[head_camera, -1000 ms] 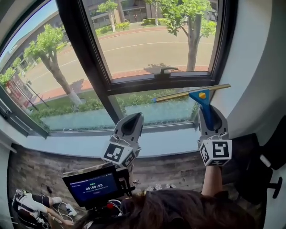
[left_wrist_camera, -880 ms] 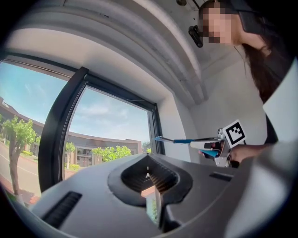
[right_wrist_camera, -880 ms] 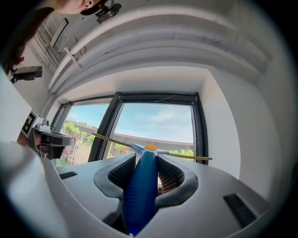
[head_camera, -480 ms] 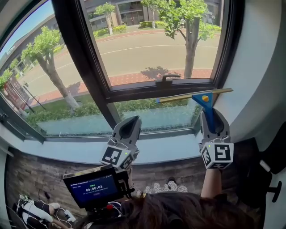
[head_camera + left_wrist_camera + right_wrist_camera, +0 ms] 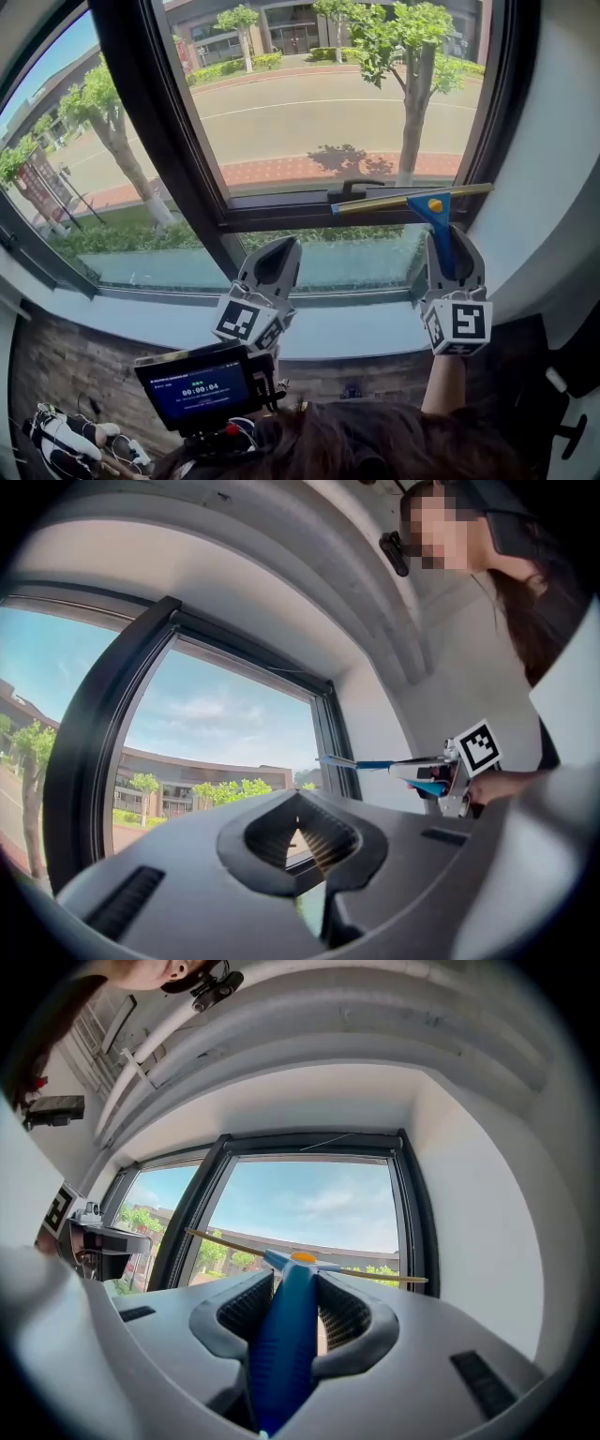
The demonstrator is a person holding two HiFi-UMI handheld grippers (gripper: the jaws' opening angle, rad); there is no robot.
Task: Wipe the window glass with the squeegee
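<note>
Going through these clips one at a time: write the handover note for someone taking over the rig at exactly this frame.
Right gripper: shut on the blue handle of the squeegee, blade end up.
Left gripper: shut, nothing in it, held above the sill.
Squeegee blade: nearly level, at the crossbar between the upper pane and the lower pane, right side. Contact with the glass cannot be confirmed.
Done: squeegee in hand and raised to the window. No wiped area can be made out.
Left: probably all the wiping; press the blade on and draw it across each pane.

Grey left gripper, right gripper, square-marker cubes
</note>
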